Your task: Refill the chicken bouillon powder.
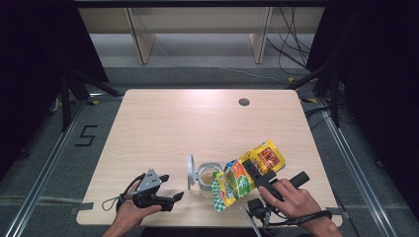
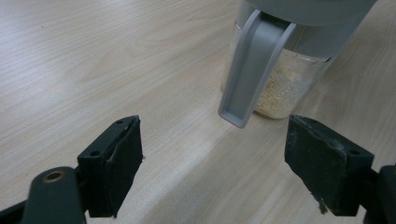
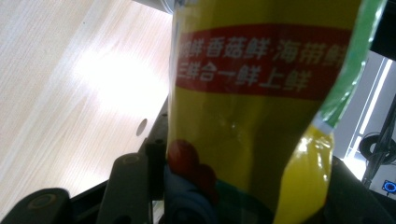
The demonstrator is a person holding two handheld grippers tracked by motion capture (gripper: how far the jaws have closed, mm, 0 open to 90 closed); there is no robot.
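Note:
A clear jar [image 1: 208, 178] with a grey rim and its grey lid [image 1: 190, 171] flipped open to the left stands near the table's front edge; pale granules [image 2: 280, 88] fill its lower part. Over it, tilted with one end down at the jar's mouth, is a yellow, green and red seasoning bag [image 1: 247, 173], and my right gripper [image 1: 253, 173] is shut on it. The bag [image 3: 252, 116] sits close between that gripper's jaws. Left of the jar, my left gripper [image 1: 174, 196] rests low and open, its fingers [image 2: 112, 163] apart and pointed at the jar's hanging lid [image 2: 252, 70].
The light wooden table [image 1: 188, 123] has a round cable hole [image 1: 243, 102] at the back right. Black stands and cables flank it on the floor, and a wooden frame [image 1: 197, 29] stands beyond the far edge.

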